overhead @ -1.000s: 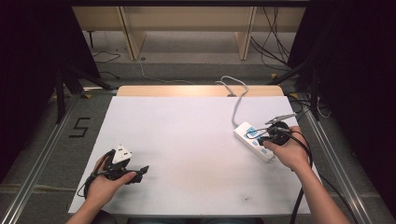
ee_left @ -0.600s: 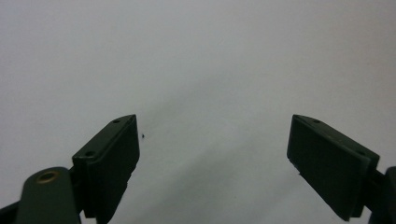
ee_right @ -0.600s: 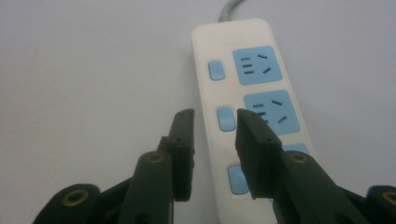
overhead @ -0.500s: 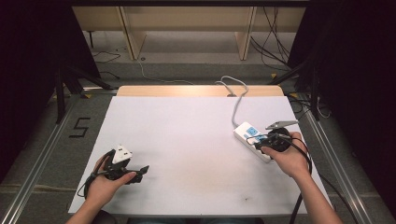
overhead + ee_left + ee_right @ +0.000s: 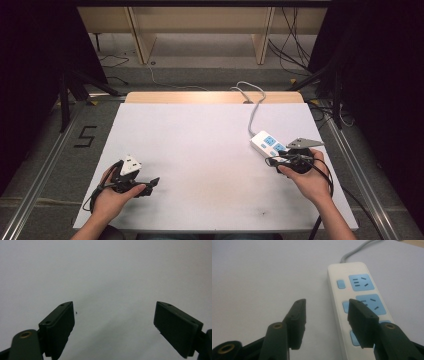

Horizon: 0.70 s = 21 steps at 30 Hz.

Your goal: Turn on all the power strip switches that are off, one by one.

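White power strip [image 5: 358,305] with blue sockets lies at the table's [image 5: 200,150] right side, cord running to the far edge. I see my right gripper [image 5: 325,315] over its near end, jaws just opening, spread with nothing pinched, one over the strip. My left gripper [image 5: 113,322] rests near-left, jaws wide apart, empty.

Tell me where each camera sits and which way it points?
High view: above the person's side, looking forward and down at the table; both forearms, left claw, right claw.
Left gripper view: on the left claw, facing bare table; its black jaws stand apart.
Right gripper view: on the right claw, facing the power strip; its jaws have just been opening, nothing between them.
Shared: high and right views both show the power strip.
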Each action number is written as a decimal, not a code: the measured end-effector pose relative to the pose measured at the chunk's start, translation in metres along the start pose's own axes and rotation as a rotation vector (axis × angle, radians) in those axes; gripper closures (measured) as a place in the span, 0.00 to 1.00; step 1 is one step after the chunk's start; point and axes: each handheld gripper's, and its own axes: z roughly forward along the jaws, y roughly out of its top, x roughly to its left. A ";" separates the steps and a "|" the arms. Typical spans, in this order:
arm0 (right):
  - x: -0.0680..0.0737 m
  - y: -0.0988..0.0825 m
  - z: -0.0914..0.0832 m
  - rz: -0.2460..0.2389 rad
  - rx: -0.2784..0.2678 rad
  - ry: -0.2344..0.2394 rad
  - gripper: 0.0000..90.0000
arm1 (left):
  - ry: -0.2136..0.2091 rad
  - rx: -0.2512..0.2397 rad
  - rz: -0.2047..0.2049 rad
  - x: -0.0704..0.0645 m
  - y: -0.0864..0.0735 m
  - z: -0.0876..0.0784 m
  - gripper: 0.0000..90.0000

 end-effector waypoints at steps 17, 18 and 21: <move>0.012 -0.037 -0.004 0.017 -0.120 0.004 0.46 | -0.003 0.001 0.004 0.000 0.000 0.000 0.18; 0.012 -0.037 -0.004 0.021 -0.127 0.004 0.46 | -0.003 0.001 0.005 0.000 0.000 0.000 0.18; 0.012 -0.037 -0.006 0.026 -0.148 -0.005 0.45 | -0.003 0.000 0.005 -0.001 0.000 0.000 0.18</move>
